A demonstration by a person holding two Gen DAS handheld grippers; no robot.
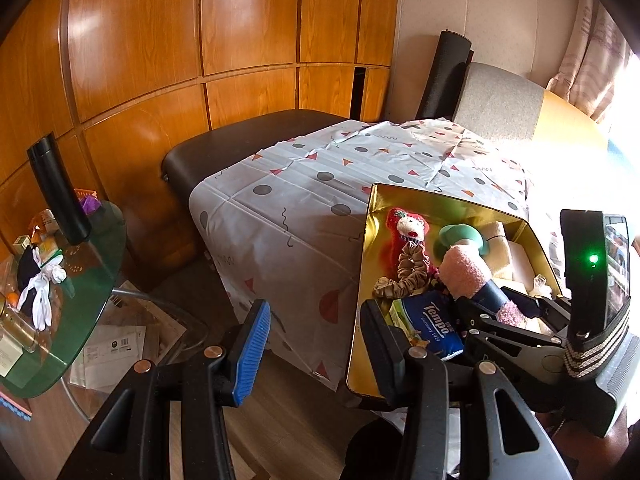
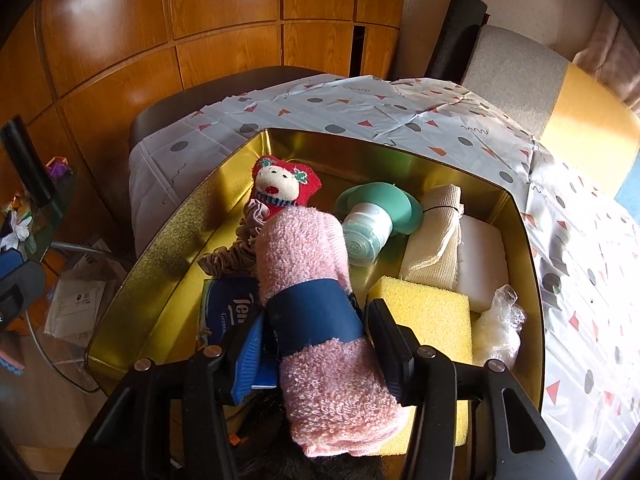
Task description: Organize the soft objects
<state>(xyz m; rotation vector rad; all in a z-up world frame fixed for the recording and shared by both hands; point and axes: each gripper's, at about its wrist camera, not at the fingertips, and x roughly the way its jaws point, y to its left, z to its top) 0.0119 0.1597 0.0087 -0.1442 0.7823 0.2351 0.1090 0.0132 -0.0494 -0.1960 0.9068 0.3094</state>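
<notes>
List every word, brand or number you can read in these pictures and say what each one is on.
"Tempo": white lettering on the blue tissue pack in the gold tin.
"Germany 1929": small line under it, only roughly readable.
"Te…" and "Ge…": the same pack in the right wrist view, the rest hidden by the pink towel roll.
Papers on the floor: print too small to read.
Boxes on the glass table: labels blurred.

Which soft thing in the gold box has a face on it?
The red sock doll at the back of the gold box. It has eyes and a red mouth; the pink towel and yellow sponge are plain.
</notes>
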